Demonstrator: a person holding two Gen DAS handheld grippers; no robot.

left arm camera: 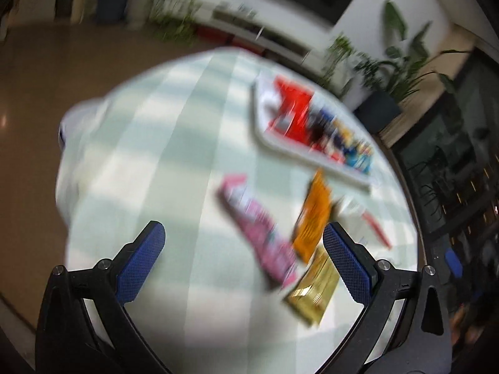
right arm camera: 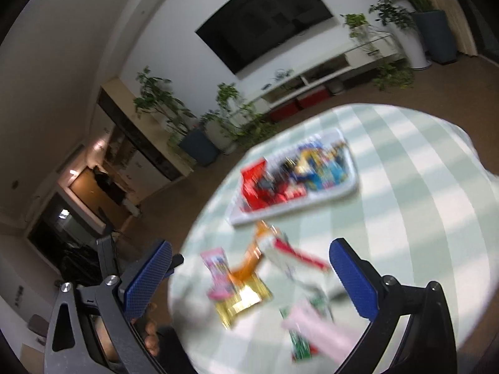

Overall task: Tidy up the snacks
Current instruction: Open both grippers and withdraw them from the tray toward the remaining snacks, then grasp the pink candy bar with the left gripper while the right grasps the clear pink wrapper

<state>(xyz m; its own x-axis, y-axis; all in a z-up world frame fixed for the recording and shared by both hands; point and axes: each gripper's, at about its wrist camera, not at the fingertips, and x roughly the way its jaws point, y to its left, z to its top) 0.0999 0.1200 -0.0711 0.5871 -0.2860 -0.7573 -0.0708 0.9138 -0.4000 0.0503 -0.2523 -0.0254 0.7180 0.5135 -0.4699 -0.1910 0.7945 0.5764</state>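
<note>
A round table (right arm camera: 405, 162) stands in a room, and on its far part lies a tray (right arm camera: 346, 187) filled with snack packets (right arm camera: 299, 168). Nearer than the tray, loose snack packets (right arm camera: 240, 283) lie scattered on the tablecloth, some overlapping one another, with a bar-shaped packet (left arm camera: 265, 233) lying just beside a flat pouch (left arm camera: 313, 218). Behind the table, a screen (right arm camera: 265, 18) hangs on the wall above a low cabinet (right arm camera: 327, 71), with potted plants (right arm camera: 230, 115) standing to either side.
</note>
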